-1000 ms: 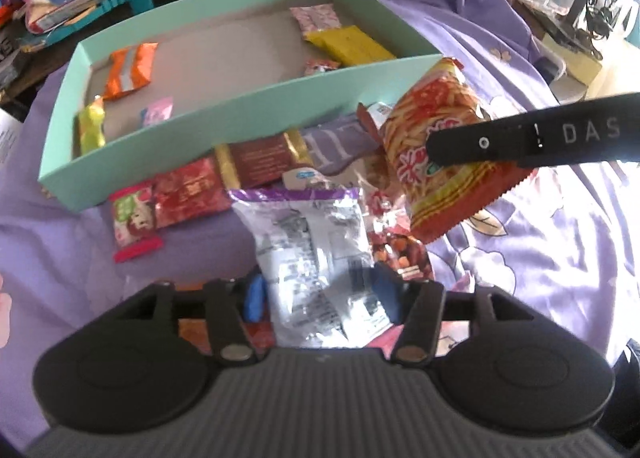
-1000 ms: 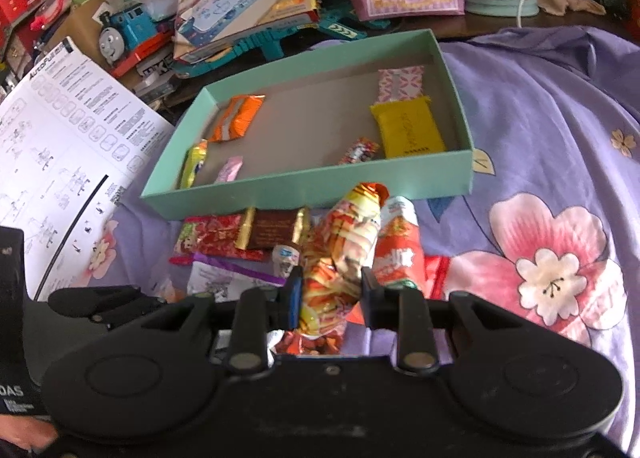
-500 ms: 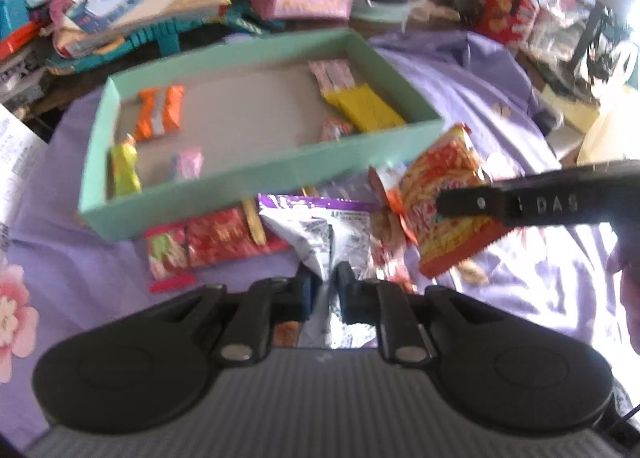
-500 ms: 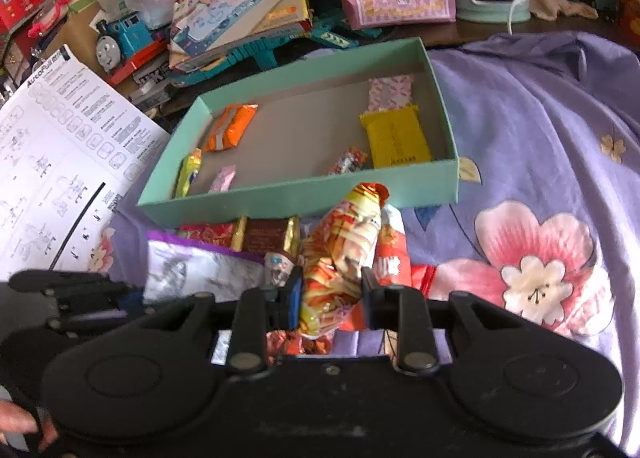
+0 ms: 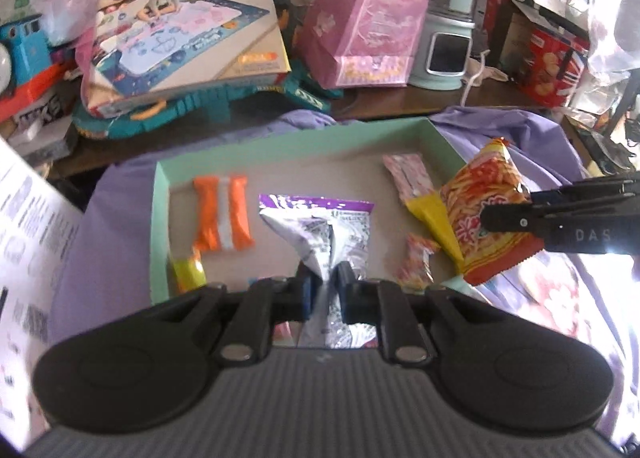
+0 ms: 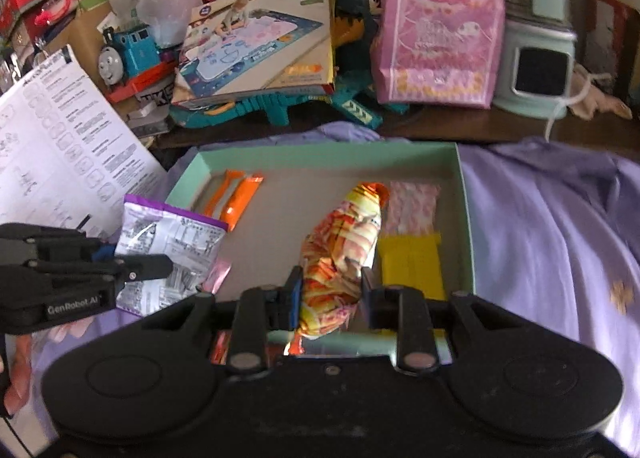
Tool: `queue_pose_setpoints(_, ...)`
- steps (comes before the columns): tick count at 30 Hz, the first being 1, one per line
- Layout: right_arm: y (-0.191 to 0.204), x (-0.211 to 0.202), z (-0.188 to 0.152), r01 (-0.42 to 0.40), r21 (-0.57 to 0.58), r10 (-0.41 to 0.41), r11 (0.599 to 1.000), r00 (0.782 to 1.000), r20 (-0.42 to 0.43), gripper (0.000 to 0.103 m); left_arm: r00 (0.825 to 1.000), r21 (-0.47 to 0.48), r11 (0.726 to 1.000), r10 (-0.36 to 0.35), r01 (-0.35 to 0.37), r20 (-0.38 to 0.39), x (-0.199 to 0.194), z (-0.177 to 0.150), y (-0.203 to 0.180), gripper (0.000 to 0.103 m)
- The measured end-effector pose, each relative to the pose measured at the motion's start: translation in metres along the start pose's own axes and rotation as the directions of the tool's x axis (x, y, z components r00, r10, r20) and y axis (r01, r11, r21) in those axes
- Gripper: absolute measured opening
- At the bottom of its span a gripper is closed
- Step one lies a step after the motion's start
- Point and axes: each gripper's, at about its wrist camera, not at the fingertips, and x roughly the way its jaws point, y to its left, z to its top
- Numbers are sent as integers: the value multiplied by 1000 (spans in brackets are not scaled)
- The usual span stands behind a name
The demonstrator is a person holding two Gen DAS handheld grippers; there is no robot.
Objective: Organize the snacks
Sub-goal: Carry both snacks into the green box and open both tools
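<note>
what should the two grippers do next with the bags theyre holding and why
Probably lower both over the tray and open. The left gripper pinches the silver bag, the right gripper the orange bag; both hang above the tray floor, between the snacks already lying there.

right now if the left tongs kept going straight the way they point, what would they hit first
Probably the bare cardboard floor of the mint green box, between the orange wrapped snack and the pink patterned packet; depth is unclear. The silver and purple foil packet they hold leads.

Black left gripper (image 5: 323, 285) w/ blue-padded fingers (image 5: 305, 290), silver screws, ribbed grey body
</note>
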Motion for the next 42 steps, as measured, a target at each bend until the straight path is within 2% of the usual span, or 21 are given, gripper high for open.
queue_pose_setpoints(6,-2,64,33,16,-12,-16,1000,999,-32,27,1000,-6,1000,-6,6,-26,58,37,15,13)
queue_pose_setpoints(12,-4,122,52,22,-47,-25,999,997,-67,27,997,12,1000,18,-17,-73,110,55,29,13)
queue_pose_setpoints(17,-11,152,58,17,-47,-21,999,996,-82,27,995,13,999,37,-36,-88,137,62,39,13)
queue_pose_setpoints(21,-17,161,62,-4,-27,3,1000,997,-71,27,995,9,999,42,-41,-89,148,64,44,14)
queue_pose_setpoints(23,-18,162,63,-18,-26,16,999,998,-68,28,995,2,999,52,-52,-88,151,65,45,20)
queue_pose_setpoints(24,-18,163,63,-14,-29,12,999,997,-74,31,994,4,998,65,-65,-84,150,64,44,40)
queue_pose_setpoints(25,-18,163,63,1,-34,-4,999,997,-78,33,993,8,997,83,-83,-81,149,64,43,68)
queue_pose_setpoints(27,-18,159,62,28,-41,-31,999,997,-73,56,991,21,993,120,-120,-51,143,62,39,90)
queue_pose_setpoints(28,-19,155,60,33,-38,-36,999,997,-68,64,991,30,991,133,-132,-35,140,62,36,95)
queue_pose_setpoints(29,-20,150,59,39,-35,-41,999,997,-58,79,990,39,989,141,-140,-26,136,62,33,96)
queue_pose_setpoints(30,-20,144,57,48,-36,-50,998,998,-41,85,989,45,989,146,-144,-23,133,62,30,100)
queue_pose_setpoints(34,-19,124,55,65,-46,-66,997,998,-21,86,989,51,987,151,-150,-14,116,63,21,102)
queue_pose_setpoints(38,-17,99,51,75,-48,-75,996,997,0,94,988,57,986,155,-155,1,93,60,13,103)
queue_pose_setpoints(42,-11,71,46,71,-63,-70,995,997,21,94,987,65,985,159,-160,18,64,53,4,103)
